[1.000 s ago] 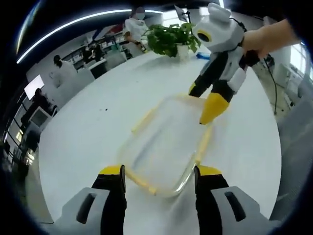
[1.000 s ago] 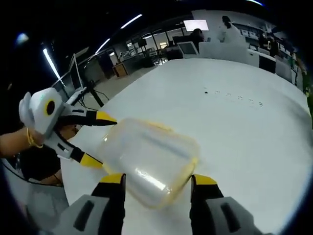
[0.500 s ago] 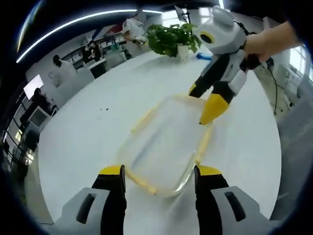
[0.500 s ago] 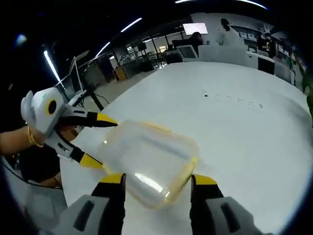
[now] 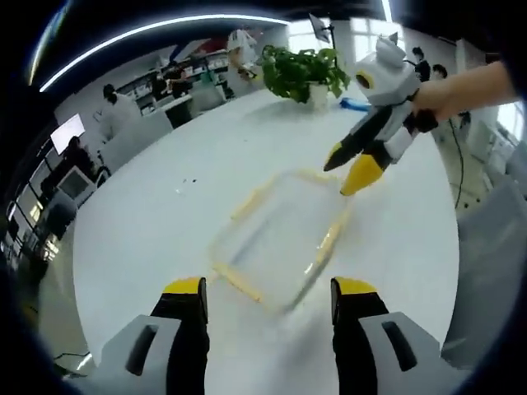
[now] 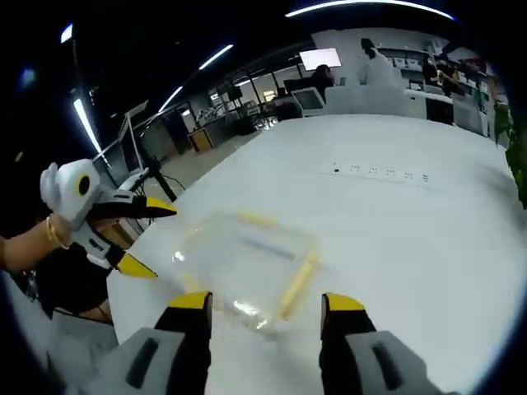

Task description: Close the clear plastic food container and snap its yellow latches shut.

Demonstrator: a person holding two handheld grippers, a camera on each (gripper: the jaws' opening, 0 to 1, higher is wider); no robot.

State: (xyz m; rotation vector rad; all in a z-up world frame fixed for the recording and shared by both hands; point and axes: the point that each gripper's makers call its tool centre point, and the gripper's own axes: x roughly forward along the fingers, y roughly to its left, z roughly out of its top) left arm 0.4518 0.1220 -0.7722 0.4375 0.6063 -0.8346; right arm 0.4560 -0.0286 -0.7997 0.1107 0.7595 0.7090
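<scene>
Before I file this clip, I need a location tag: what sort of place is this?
Probably an open-plan lab or office: a big white table, people at workstations behind it, monitors, ceiling strip lights, and a potted plant.

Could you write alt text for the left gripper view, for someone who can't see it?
A clear plastic food container with yellow latches sits on a white table. The left hand-held gripper is open below it, and the right hand-held gripper is open at its far corner. A potted plant stands behind.

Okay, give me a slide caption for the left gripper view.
Clear food container with yellow latches on a white table, open hand-held gripper at its far edge.
</scene>
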